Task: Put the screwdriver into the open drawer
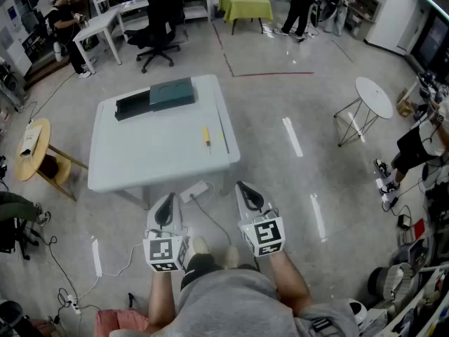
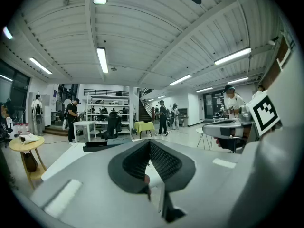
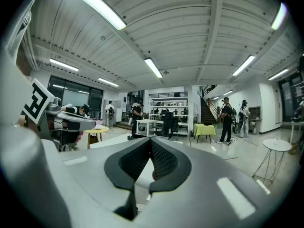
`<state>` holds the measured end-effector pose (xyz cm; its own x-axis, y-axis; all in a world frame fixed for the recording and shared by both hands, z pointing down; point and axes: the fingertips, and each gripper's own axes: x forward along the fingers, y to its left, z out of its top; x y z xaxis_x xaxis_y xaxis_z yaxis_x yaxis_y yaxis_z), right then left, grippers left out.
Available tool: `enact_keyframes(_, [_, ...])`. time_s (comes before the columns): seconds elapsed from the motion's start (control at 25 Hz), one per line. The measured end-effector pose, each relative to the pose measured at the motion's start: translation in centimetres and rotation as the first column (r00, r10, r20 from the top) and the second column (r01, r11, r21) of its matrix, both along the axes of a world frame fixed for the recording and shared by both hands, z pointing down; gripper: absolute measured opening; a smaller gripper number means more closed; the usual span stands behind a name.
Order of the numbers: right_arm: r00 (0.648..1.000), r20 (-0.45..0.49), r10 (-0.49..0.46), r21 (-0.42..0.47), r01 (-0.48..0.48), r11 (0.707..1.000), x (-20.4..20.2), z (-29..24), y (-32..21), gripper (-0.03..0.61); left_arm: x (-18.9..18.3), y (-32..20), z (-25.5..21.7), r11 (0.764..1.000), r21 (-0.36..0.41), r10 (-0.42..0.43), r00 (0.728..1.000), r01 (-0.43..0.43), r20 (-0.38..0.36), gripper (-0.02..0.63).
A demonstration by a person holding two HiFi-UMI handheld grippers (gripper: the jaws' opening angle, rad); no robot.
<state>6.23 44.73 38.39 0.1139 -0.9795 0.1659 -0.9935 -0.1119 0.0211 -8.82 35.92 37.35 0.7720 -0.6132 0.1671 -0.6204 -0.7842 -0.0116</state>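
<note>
1. Plainly, the pickup had not begun. The left tool (image 1: 166, 202) and the right tool (image 1: 247, 189) were both pinched shut with nothing between their jaws. They were held close to the person's body, well apart from the drawer (image 1: 132, 105).
2. The screwdriver (image 1: 206, 136) lay flat on the tabletop (image 1: 154, 156). It sat well to the right of the drawer and nearer the person than the drawer was.
3. The first risk was probably the approach. A tool arriving closed would shove the screwdriver instead of taking it. Its handle looked round, so a nudge could roll it further from the drawer and off the edge.
4. The grip itself could also fail. The screwdriver looked slim and long, and a pinch far from its middle could let it swing or slip on the way across to the drawer.
5. The drawer stood pulled out from a dark box (image 1: 172, 93). From here I could not tell how deep the drawer was. A release made too high, or over its rim, might let the screwdriver bounce out. A bump against the drawer's front could push it shut.
6. A power strip (image 1: 196, 190) lay on the floor on the person's side of the drawer. Its cord trailed toward the feet and could catch a step forward.
</note>
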Motion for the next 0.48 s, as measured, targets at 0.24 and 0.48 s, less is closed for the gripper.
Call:
enact_keyframes(0.24, [0.999,0.031,0.014,0.010,-0.014,1.000,0.2,-0.2,-2.5,0.003,0.3,-2.4,0.2,0.999,-0.005,0.033,0.999,-0.033,-0.002,0.012])
enact_keyframes(0.48, [0.998,0.029,0.051,-0.007,-0.050,0.999,0.2,-0.6,-5.4,0.003,0.5,-6.0,0.1,0.998,-0.012,0.068,0.998,-0.068,0.005,0.012])
